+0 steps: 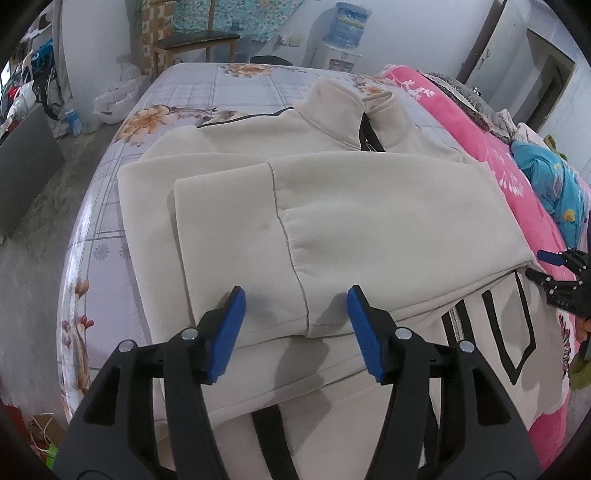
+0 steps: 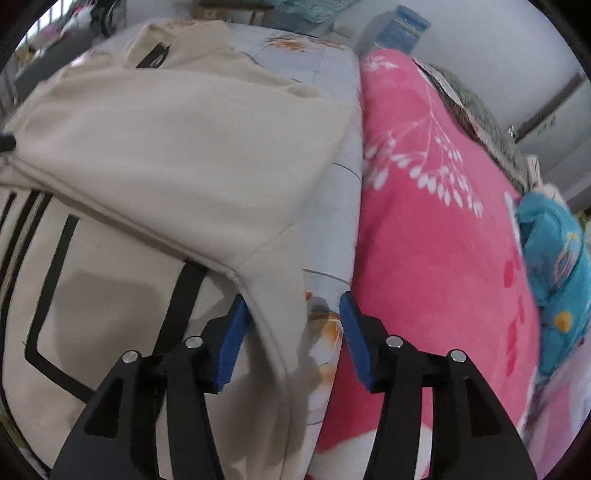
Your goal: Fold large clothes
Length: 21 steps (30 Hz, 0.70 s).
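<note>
Writing, none legible anywhere. Cream jacket (image 1: 351,206) lies on the bed (image 1: 192,92), sleeves folded across its chest, collar toward the far end, over a floral checked sheet. Left gripper (image 1: 295,332) hovers above a cuff, jaws apart, gripping nothing. Right gripper (image 2: 291,339), jaws apart too, straddles the jacket's edge beside a pink blanket (image 2: 436,240). Water dispenser (image 1: 347,33) stands by the far wall.

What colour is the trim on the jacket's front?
Black stripes on the cream jacket, clearest in the right wrist view.
</note>
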{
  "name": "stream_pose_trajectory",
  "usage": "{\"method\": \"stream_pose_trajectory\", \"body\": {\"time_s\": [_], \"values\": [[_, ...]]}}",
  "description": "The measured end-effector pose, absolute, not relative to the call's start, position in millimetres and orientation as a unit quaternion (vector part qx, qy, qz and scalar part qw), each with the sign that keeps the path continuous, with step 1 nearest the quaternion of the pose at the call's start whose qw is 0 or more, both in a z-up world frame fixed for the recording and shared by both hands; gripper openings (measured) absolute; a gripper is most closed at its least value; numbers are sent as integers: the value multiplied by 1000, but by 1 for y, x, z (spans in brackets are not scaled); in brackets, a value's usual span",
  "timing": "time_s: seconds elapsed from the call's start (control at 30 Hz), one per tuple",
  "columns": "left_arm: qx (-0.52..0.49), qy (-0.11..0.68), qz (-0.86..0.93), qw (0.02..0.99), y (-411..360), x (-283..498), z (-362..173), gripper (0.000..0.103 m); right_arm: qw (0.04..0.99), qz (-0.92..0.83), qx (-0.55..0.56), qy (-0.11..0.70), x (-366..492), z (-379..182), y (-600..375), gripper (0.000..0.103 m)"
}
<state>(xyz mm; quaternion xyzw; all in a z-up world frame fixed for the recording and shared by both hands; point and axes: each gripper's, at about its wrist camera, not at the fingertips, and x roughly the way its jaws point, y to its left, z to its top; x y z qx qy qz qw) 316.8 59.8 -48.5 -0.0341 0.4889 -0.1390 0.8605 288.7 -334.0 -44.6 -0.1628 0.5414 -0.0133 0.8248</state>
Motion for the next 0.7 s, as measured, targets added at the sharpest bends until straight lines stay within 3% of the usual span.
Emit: {"method": "stream_pose_trajectory", "body": {"time_s": [0.03,0.2,0.47,0.6,0.7], "values": [[-33,489,-139,861,60,317,-49,55,830,-26,-154,535,287,-41,-339,41],[-30,485,-139,863,59,316,-50,55,833,-37,-118,539,294,-48,-357,41],[-24,481,-143,865,65,309,-45,55,847,-52,-186,495,254,-24,-330,53],[-10,481,-139,866,66,300,-44,55,827,-59,-216,516,236,-50,-323,57],[5,470,-137,872,66,283,-31,65,840,-81,-208,494,215,-33,-317,57]]}}
